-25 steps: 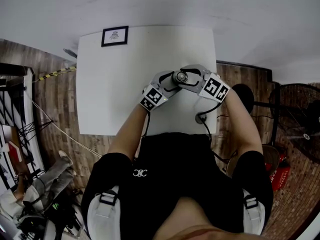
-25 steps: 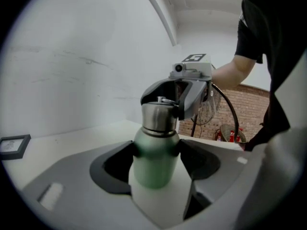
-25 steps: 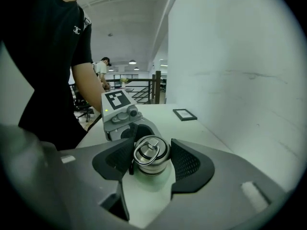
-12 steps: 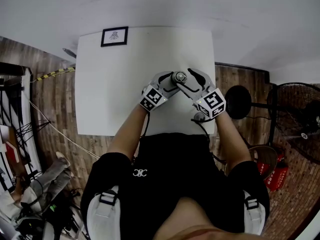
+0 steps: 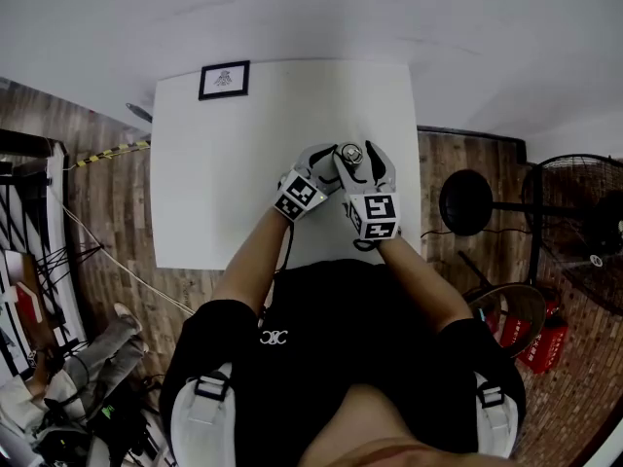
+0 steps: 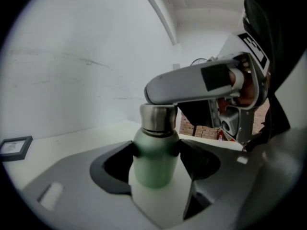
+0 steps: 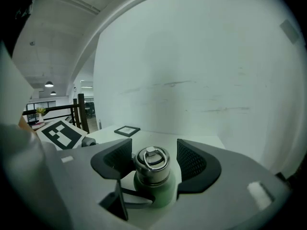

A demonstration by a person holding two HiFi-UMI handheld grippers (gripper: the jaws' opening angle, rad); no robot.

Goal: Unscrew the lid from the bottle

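White tabletop (image 5: 214,163): left hand-held gripper (image 6: 156,153) clamps green bottle (image 6: 153,170); right hand-held gripper (image 7: 154,161) (jaws wide) straddles steel lid (image 7: 151,158).

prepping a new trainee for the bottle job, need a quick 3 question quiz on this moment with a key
1. True or false: the left gripper is clamped on the body of the green bottle.
2. Multiple choice: where is the metal lid?
A) lying beside the bottle
B) on the bottle, between the open jaws of the right gripper
C) lifted clear of the bottle by the right gripper
3. Short answer: what else lies on the white table, at its far corner?

Key
1. True: both pads press on the green body below the lid.
2. B
3. A small black picture frame.
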